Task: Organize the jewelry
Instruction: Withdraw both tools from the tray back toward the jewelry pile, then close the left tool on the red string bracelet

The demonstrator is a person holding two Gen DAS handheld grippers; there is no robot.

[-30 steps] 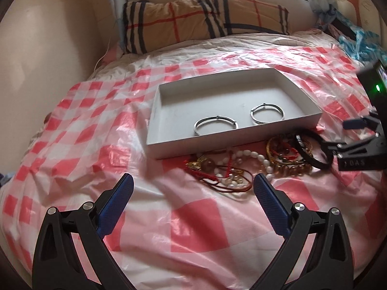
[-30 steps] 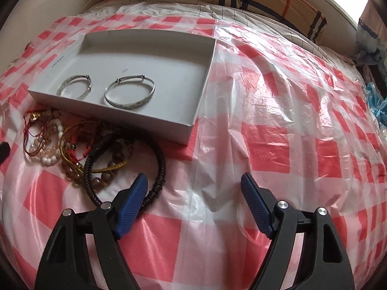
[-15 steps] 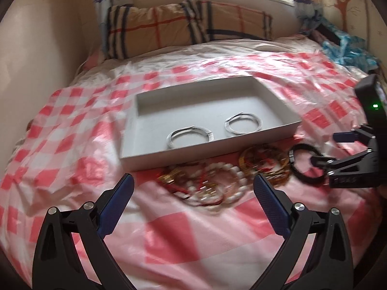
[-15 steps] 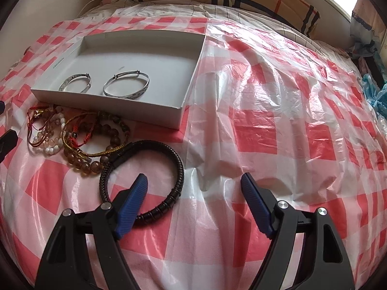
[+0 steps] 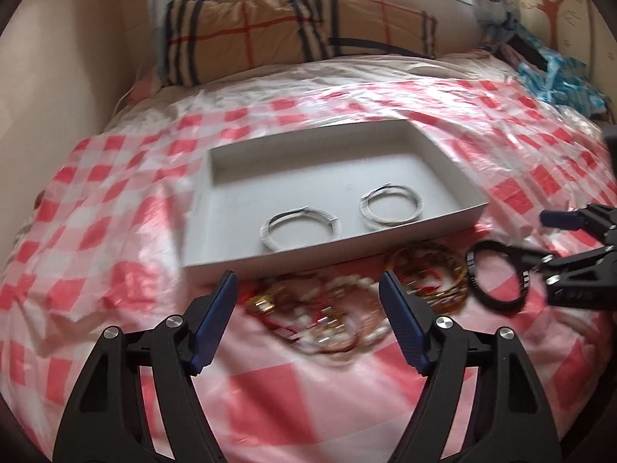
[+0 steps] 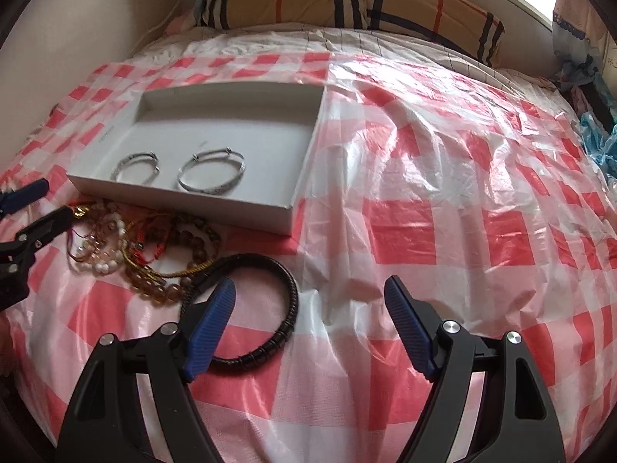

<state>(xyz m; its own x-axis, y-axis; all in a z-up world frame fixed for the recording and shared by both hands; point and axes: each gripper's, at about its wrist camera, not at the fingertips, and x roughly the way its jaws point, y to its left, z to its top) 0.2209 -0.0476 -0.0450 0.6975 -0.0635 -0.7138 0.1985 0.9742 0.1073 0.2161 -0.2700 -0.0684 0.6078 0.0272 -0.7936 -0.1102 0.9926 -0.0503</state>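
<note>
A white tray point(image 5: 327, 262) lies on the bed with two silver bangles point(image 5: 364, 208) inside, seen also in the right wrist view as tray point(image 6: 185, 200) and bangles point(image 6: 212, 189). Before its front wall lies a tangled pile of beaded and red-cord bracelets point(image 5: 335, 320) point(image 6: 154, 247). My left gripper point(image 5: 308, 289) point(image 6: 58, 198) hovers over that pile, jaws closing, pads touching nothing. A black braided bracelet point(image 6: 293, 301) point(image 5: 472, 274) lies right of the pile. My right gripper point(image 6: 310, 289) point(image 5: 524, 233) stands open, its left finger inside the black ring.
A red-and-white checked plastic sheet point(image 6: 424, 231) covers the bed. A plaid pillow point(image 5: 300, 34) lies at the head under a window. Blue bags point(image 5: 555, 73) sit at the far right. A wall point(image 5: 58, 77) bounds the left side.
The left jaws have narrowed, and that gripper has shifted over the bracelet pile. The black bracelet has slid out of the pile, to the right along with the right gripper's finger.
</note>
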